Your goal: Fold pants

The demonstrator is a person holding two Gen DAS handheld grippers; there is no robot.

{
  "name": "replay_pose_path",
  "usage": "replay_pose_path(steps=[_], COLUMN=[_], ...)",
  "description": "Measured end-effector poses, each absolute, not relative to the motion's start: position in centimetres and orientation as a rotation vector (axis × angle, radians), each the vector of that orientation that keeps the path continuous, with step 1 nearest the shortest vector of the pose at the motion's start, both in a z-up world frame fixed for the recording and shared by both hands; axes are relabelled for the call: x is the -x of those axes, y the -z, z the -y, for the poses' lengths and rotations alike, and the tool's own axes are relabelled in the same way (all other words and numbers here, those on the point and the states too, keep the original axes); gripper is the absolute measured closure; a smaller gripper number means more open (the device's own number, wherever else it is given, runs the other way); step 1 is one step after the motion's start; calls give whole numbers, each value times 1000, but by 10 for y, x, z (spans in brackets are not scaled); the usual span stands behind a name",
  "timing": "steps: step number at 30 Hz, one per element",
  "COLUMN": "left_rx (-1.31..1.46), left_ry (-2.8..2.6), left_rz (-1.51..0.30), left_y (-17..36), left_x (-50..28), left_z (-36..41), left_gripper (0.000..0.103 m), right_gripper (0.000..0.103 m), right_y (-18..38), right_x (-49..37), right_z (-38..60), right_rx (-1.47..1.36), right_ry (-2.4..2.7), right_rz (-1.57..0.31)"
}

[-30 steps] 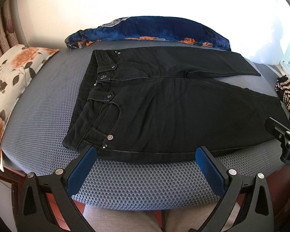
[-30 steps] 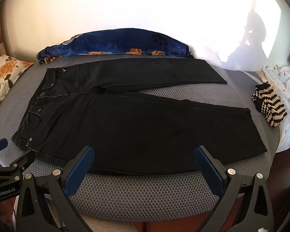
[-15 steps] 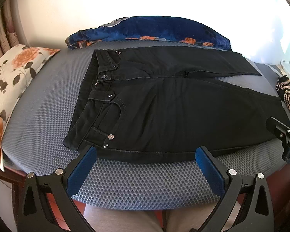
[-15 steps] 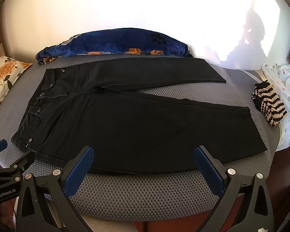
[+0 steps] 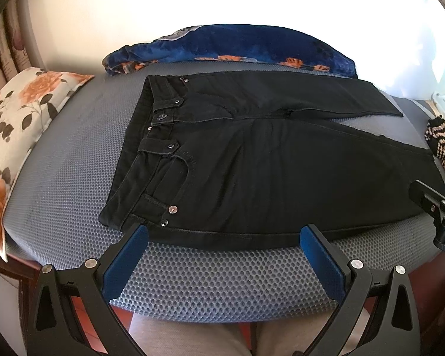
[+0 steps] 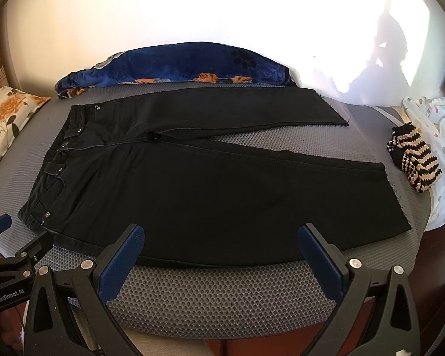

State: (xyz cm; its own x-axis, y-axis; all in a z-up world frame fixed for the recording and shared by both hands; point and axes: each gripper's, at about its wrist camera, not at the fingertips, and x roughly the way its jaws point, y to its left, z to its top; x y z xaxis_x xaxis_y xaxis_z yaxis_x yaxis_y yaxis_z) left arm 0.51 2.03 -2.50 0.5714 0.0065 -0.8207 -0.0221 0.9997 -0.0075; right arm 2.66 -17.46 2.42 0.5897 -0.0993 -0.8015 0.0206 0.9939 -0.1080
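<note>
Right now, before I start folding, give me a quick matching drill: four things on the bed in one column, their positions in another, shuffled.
Things:
1. black pants
2. floral pillow
3. blue floral blanket
4. striped knit item

Places:
A. bunched along the far edge, by the wall
B. at the left end, past the waistband
C. spread flat in the middle, legs splayed apart
D. at the right end, past the leg hems

Pairs: 1-C, 2-B, 3-A, 4-D
</note>
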Motion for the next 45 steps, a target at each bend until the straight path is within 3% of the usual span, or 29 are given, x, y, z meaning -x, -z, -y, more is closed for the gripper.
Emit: replay_pose_path(steps=[31,45], left_rx=[20,49], left_ry=[-57,-67], left_rz=[-929,-870], left_y=[21,7], left_x=[-18,-77], left_z=[-39,-90], left_gripper=[1,4], right_gripper=[1,1], right_y=[-24,-33], right_x=[-34,-62], right_z=[175,178], right_rx=[85,45], right_ry=[63,-39], right_rz=[-926,-847])
